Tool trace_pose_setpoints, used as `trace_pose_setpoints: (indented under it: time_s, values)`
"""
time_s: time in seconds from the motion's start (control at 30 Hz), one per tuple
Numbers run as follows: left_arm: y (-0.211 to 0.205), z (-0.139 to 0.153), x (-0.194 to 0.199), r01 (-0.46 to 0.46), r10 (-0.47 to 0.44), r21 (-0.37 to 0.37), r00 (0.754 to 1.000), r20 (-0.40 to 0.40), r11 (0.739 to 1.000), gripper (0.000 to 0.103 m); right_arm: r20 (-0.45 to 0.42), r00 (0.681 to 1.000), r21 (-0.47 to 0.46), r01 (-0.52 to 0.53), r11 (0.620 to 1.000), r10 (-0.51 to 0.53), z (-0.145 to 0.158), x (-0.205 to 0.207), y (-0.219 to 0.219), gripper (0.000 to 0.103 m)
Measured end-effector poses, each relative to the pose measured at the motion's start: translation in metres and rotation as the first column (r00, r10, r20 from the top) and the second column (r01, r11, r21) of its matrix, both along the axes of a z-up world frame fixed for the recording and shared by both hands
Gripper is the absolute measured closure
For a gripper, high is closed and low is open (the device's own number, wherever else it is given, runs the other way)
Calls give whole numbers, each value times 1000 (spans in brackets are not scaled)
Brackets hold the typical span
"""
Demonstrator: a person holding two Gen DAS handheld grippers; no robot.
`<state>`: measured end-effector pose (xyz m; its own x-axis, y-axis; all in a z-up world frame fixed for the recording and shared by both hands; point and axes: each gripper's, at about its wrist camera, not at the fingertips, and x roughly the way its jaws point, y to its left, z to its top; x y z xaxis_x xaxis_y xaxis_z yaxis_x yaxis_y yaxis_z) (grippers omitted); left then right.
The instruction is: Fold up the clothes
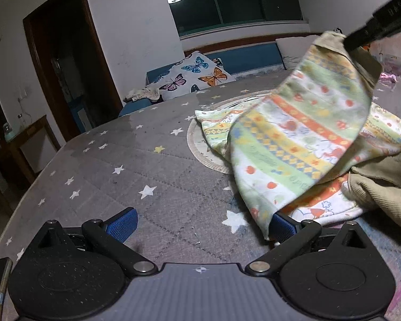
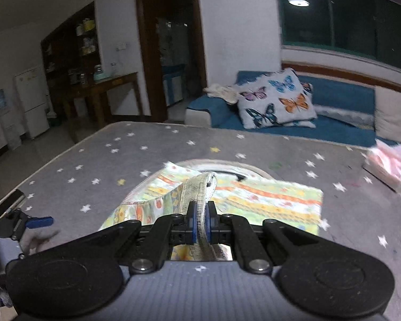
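Note:
A small patterned garment (image 1: 302, 144) with green, orange and yellow stripes lies on the grey star-print bed cover (image 1: 136, 165). Its beige ribbed cuff (image 2: 200, 200) is pinched in my right gripper (image 2: 200, 223), which is shut on it and lifts that end above the bed; the right gripper also shows in the left wrist view (image 1: 361, 42). My left gripper (image 1: 200, 222) is open, low over the cover, with its right fingertip (image 1: 282, 226) touching the hanging edge of the garment. A beige ribbed part (image 1: 382, 187) bunches at the right.
A round cream mat (image 1: 200, 147) lies under the garment. A butterfly pillow (image 2: 276, 99) sits on a blue sofa (image 2: 339, 99) behind the bed. A pink packet (image 2: 390, 164) lies at the bed's right edge. A wooden table (image 2: 104, 88) and doorway stand at the left.

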<state>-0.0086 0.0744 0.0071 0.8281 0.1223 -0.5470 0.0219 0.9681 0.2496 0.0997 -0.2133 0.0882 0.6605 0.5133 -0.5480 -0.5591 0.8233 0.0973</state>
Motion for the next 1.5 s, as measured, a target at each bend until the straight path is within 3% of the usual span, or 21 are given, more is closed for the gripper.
trace_pose_setpoints:
  time_s: [0.5,0.67,0.8,1.0,1.27,1.5]
  values:
    - [4,7,-6,33,-32,16,999,-29,999,0,-207,969,-67,124,990,-135,-82,14,-25,97]
    - [15,20,-11,32,-32,25,999,-32,999,0,-195,973,-85,111,990,-125,-78,10,-26,96]
    - [19,36,-6,7,-7,10,1000,10,1000,0,-153,981,-77,106,991,-117,-68,10,-24,94]
    - [12,46,30,-21,22,-34,999,41,999,0,-125,988,-50,79,996,-85,-62,13,-17,94]
    - [-12,33,89,-9,10,-26,1000,16,1000,0,-139,990,-39,36,999,-41,-71,20,-5,94]
    - [-9,5,102,-19,21,28,999,-49,999,0,-178,983,-48,26,999,-34,-86,24,-5,94]
